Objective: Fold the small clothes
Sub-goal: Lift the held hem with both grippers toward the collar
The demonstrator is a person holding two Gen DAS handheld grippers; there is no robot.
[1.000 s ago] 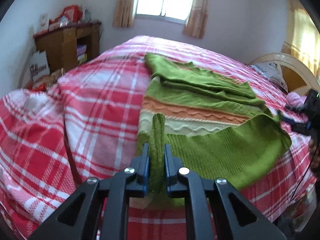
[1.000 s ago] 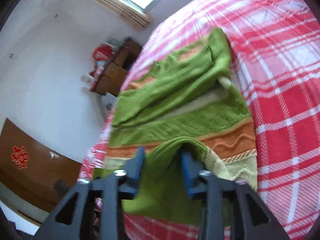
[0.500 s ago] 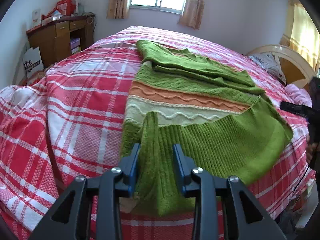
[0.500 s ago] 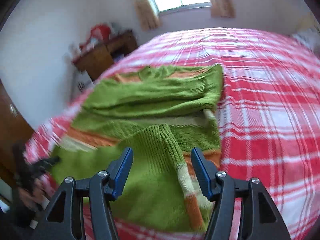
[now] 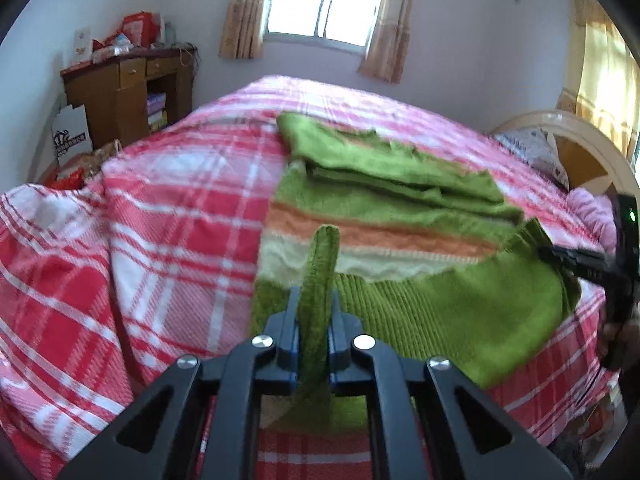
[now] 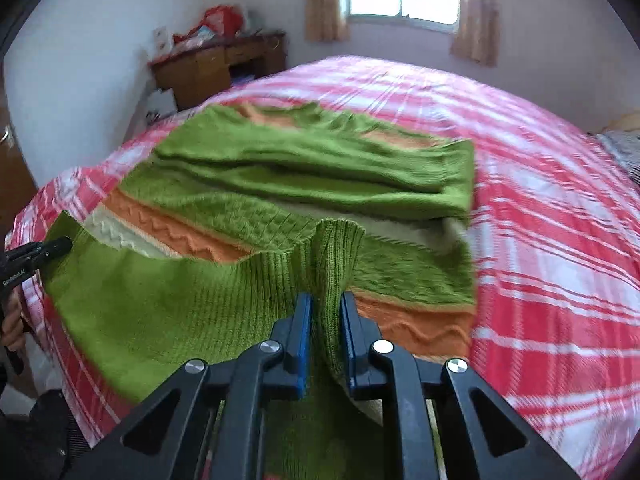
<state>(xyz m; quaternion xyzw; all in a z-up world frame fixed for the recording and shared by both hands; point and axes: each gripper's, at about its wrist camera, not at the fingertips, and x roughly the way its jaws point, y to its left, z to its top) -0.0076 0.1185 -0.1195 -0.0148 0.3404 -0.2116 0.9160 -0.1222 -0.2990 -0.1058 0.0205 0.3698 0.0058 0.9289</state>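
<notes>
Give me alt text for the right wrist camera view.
The right gripper is shut on the ribbed hem of a green, orange and cream striped sweater, lying on a red plaid bedspread. The left gripper pinches the hem's other corner.

A bed [image 5: 168,200] in red-and-white plaid fills the frame's middle; 1 green, orange and cream sweater [image 5: 384,208] lies centre-right on it.
</notes>
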